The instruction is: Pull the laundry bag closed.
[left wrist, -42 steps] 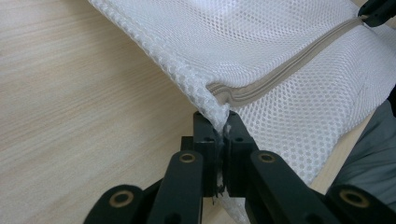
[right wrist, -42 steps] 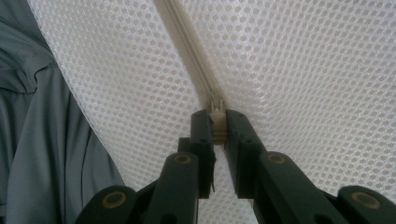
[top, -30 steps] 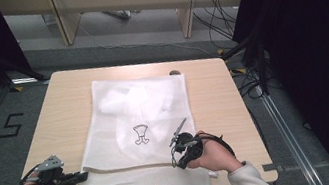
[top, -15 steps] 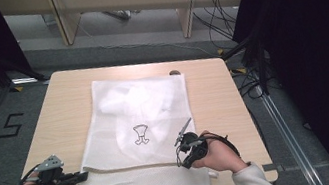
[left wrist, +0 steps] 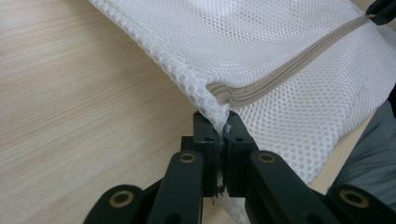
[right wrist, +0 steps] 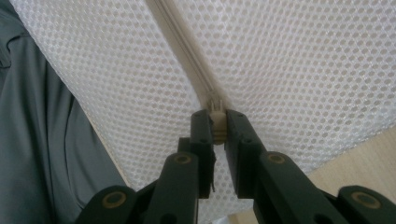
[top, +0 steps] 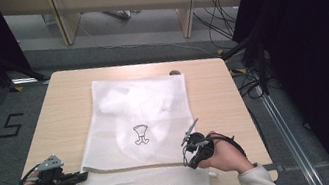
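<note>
We see the white mesh laundry bag (top: 140,127) flat on the pale wooden table (top: 60,115); our left gripper (left wrist: 218,135) pinches its near-left corner, our right gripper (right wrist: 215,122) clamps the beige zipper pull (right wrist: 216,126).

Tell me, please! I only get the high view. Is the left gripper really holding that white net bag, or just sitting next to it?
Observer: It is holding it. In the left gripper view the left gripper is shut on the corner of the white mesh laundry bag, right where the beige zipper ends.
Operator: And what is the right one pinching?
Observer: The right gripper is shut on the small cream zipper pull, at the other end of the zipper.
Operator: Is the zipper open there?
Observer: In the right gripper view the zipper looks closed along the stretch beyond the pull.
</note>
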### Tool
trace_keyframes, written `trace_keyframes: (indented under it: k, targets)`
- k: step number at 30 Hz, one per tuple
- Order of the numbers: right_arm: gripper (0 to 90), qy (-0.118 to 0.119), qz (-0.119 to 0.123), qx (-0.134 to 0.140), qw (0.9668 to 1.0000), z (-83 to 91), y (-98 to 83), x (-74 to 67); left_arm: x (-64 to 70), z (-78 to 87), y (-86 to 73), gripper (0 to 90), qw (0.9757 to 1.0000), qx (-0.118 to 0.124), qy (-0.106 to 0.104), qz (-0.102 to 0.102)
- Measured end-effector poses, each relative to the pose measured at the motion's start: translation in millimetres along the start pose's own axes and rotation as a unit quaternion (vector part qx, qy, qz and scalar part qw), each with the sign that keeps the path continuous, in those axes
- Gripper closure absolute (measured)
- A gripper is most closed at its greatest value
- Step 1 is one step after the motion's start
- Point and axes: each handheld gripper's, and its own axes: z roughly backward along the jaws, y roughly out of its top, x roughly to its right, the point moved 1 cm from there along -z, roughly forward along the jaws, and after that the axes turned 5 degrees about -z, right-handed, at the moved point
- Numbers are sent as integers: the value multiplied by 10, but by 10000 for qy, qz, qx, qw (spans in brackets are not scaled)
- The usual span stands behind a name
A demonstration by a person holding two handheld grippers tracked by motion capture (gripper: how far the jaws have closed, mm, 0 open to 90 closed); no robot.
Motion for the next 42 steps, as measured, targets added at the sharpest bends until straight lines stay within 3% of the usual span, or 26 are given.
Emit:
trace_keyframes:
  k: [4, 5, 8, 9, 10, 11, 13, 15, 16, 23, 24, 32, 33, 42]
  targets:
    - [825, -49, 35, -45, 10000, 3, -37, 33, -1, 3, 0, 856, 10000, -6, 6, -14]
    - [824, -9, -82, -3, 10000, -1, -42, 20, -2, 6, 0, 856, 10000, -11, 5, -25]
    - [824, 13, -132, 0, 9999, 3, -59, 27, -1, 5, 0, 856, 10000, -10, 6, -27]
    - [824, -70, 30, -53, 10000, 8, -71, 58, -2, 5, 1, 856, 10000, -13, 2, -24]
    - [824, 6, -141, -38, 9999, 14, -82, 40, -3, 5, 0, 856, 10000, -15, 1, -22]
    - [824, -67, -8, -49, 10000, 9, -100, 78, -2, 6, 0, 856, 10000, -17, -1, -21]
    - [824, -84, -9, -81, 9999, 8, -124, 98, -4, 6, 0, 856, 10000, -22, -2, -26]
    - [825, -92, -172, -75, 9998, 7, -139, 84, -3, 6, -1, 856, 10000, -22, 9, -21]
    - [824, -118, -33, -118, 9999, 8, -149, 111, -3, 6, -1, 856, 10000, -23, 2, -20]
    - [824, -114, -163, -143, 9997, 10, -192, 139, 0, -2, -2, 856, 10000, -15, -19, -2]
    - [824, -115, -314, -147, 9993, 9, -199, 126, 0, -2, -3, 856, 10000, -15, -17, 3]
    - [824, -85, -299, -180, 9994, 15, -213, 134, 3, -6, -5, 856, 10000, -38, -42, 55]
    - [824, -218, -242, -225, 9992, 12, -216, 149, -2, -3, -5, 856, 10000, -33, -48, 9]
    - [820, -227, -163, -205, 9994, 12, -221, 141, 3, -20, -13, 850, 10000, -17, -57, -68]
